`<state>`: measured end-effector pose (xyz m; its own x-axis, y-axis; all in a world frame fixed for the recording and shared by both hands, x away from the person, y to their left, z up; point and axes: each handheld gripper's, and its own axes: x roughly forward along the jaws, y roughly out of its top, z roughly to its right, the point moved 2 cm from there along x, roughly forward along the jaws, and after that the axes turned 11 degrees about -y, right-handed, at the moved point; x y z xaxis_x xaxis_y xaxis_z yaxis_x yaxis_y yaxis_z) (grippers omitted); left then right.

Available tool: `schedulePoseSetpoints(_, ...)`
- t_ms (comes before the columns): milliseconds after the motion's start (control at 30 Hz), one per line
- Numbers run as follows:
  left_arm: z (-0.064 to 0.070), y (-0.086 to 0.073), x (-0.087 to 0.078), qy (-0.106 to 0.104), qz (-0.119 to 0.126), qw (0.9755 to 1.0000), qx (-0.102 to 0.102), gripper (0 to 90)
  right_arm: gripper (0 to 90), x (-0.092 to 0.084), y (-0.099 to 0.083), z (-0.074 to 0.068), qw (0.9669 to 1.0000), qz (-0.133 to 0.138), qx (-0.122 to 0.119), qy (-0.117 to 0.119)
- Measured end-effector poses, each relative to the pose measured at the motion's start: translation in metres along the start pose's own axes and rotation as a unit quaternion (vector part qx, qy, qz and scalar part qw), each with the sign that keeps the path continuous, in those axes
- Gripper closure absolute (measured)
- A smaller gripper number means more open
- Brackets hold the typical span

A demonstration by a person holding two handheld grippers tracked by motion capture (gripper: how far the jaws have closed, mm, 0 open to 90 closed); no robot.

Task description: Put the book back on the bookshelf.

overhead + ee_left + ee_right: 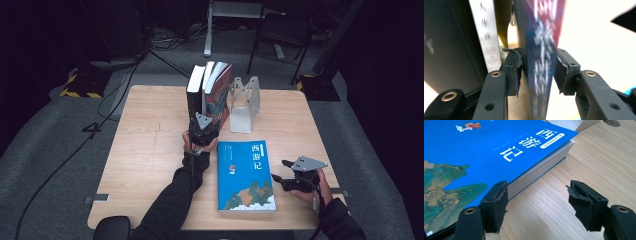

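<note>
High view: at the frame's upper middle, three books stand upright on the wooden table (150, 150), held by a metal bookend (243, 106) on their right: a dark book (195, 95) at the left, a white-spined book (207, 82) in the middle and a red-and-blue book (223, 95) leaning at the right, its top toward the bookend. The left gripper (202, 131) sits at the foot of this row, in the middle of the frame. A blue book (246, 175) lies flat at lower middle, cover up. The right gripper (286, 175) rests at lower right, just beside the blue book's right edge, jaws pointing toward it.

Left gripper view: the red-and-blue book's spine (541, 62) runs up the centre between the two jaws. The left pad (514, 72) stands a sliver clear of it; the right pad looks to lie at its cover, though blur hides whether it touches. The jaws are parted a little wider than the book, no firm grip. The white-spined book (486, 37) and the dark book (451, 50) fill the left.

Right gripper view: the jaws stand well apart over bare table (584, 157), holding nothing. The blue book (486, 150) fills the upper left; its corner edge lies just beside the left pad (496, 205).
</note>
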<state>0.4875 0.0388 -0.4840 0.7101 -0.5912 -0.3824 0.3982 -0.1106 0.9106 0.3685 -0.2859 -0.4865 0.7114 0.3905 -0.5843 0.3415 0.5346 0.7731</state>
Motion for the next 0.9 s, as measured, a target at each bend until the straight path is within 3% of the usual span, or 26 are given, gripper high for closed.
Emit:
schedulePoseSetpoints(67,0.001,-0.007,-0.004,-0.002,-0.009,1.0000,-0.003,60.2,32.0,0.000,0.000,-0.001,1.0000,0.000,-0.002,0.000)
schedulePoseSetpoints(167,0.000,-0.010,-0.006,-0.003,-0.014,0.9999,-0.010,69.4,32.0,0.000,0.000,-0.002,1.0000,0.000,-0.004,0.002)
schedulePoseSetpoints(333,-0.002,-0.007,0.002,0.018,-0.010,0.9997,-0.013,72.8,32.2,0.001,0.000,-0.003,1.0000,-0.001,-0.008,0.003)
schedulePoseSetpoints(600,-0.001,0.002,0.023,0.041,-0.011,0.9989,-0.017,72.8,32.3,0.001,0.000,-0.001,1.0000,0.001,-0.003,0.001)
schedulePoseSetpoints(667,-0.002,0.004,0.027,0.039,-0.008,0.9989,-0.024,73.1,32.3,0.001,0.000,0.000,1.0000,0.002,-0.002,0.001)
schedulePoseSetpoints(900,-0.001,0.007,0.034,0.048,-0.011,0.9986,-0.017,72.3,32.3,0.001,0.000,-0.001,1.0000,0.002,-0.003,0.000)
